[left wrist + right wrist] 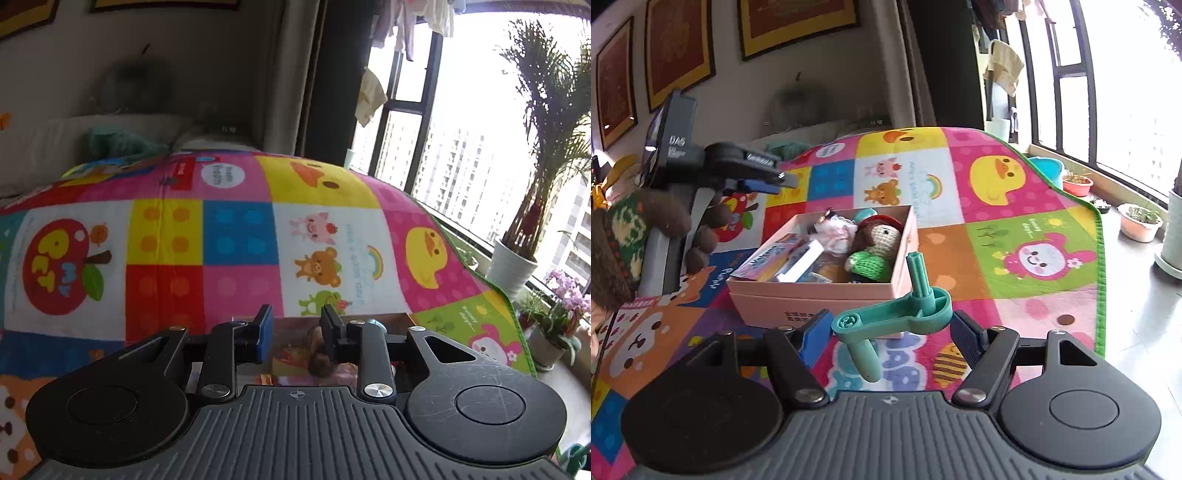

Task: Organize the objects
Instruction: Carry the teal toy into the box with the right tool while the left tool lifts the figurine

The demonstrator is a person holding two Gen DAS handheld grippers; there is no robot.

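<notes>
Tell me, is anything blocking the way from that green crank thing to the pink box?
Nothing visible does. The right gripper holds the teal crank handle just in front of the open pink box. Inside, the crocheted doll and other items already fill much of it, so free space looks tight.

Soft printed cloth mat (1015, 236), matt pink cardboard box (820, 295), crocheted yarn doll (875, 247), smooth teal plastic crank (897, 314), glossy paper card (299, 350), ribbed matt plastic gripper bodies.

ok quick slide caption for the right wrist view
Right tool holding a teal plastic crank before a pink box of toys on a colourful play mat.
</notes>
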